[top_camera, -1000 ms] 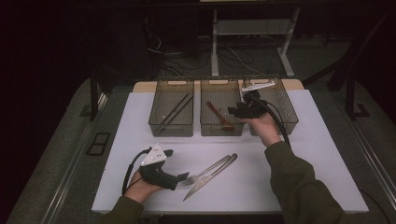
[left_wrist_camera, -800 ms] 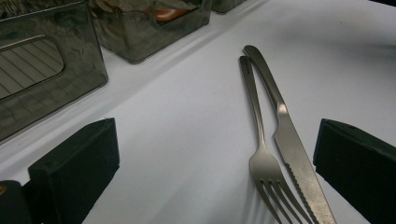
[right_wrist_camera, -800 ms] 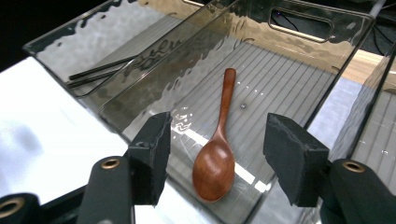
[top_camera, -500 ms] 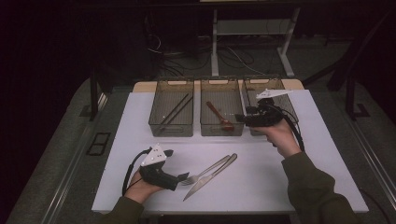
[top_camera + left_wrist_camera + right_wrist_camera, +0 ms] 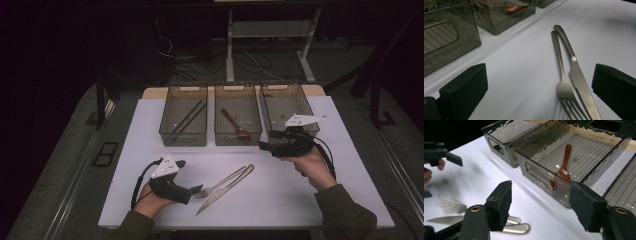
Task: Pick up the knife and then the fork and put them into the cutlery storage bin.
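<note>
Near the table's front edge, the fork (image 5: 220,186) and knife (image 5: 227,189) lie touching. Both the left gripper (image 5: 196,189), just beside them, and the right gripper (image 5: 263,145), whose jaws have just been opening, are empty; a grab might take both.

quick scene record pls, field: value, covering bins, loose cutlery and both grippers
left bin: chopsticks inside
middle bin: wooden spoon inside
right bin: nothing visible inside
loose on table: fork and knife, side by side, handles touching
left gripper: open, empty, jaws at the fork tines
right gripper: jaws just been opening, empty, in front of the bins
</note>
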Demonstrator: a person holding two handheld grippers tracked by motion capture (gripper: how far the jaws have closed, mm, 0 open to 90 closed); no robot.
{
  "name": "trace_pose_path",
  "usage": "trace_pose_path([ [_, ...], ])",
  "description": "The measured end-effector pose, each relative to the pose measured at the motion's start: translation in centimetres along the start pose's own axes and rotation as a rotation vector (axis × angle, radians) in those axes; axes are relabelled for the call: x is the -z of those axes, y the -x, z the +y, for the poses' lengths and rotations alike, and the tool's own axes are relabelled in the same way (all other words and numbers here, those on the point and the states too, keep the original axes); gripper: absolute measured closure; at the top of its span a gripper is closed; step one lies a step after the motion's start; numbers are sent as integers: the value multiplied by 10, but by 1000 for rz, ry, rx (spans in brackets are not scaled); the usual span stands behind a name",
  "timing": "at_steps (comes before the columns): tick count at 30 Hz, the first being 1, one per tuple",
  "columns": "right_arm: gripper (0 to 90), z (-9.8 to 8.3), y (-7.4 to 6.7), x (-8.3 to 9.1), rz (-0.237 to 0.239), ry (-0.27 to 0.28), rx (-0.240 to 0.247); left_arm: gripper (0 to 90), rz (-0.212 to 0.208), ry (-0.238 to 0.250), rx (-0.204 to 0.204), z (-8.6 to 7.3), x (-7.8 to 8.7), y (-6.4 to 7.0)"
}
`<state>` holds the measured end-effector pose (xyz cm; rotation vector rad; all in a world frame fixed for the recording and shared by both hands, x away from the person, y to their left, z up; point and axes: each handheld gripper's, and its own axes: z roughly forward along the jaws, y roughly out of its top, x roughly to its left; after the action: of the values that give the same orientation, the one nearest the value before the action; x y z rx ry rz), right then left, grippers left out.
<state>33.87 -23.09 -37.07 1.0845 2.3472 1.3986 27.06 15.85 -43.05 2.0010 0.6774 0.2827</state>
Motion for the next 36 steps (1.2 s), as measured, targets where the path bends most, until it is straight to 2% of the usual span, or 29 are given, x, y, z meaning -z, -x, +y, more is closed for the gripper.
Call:
trace_pose_path([
  [12,303,-30,3,12,35,3,0,0,12,6,3,0,4,0],
  [26,281,-63,2,28,37,-4,-3,0,7,1,3,2,6,0],
  [28,277,-69,1,29,45,-4,-3,33,-2,4,11,3,6,1],
  [36,259,-91,-1,34,25,-6,-3,77,-16,-9,11,4,5,2],
])
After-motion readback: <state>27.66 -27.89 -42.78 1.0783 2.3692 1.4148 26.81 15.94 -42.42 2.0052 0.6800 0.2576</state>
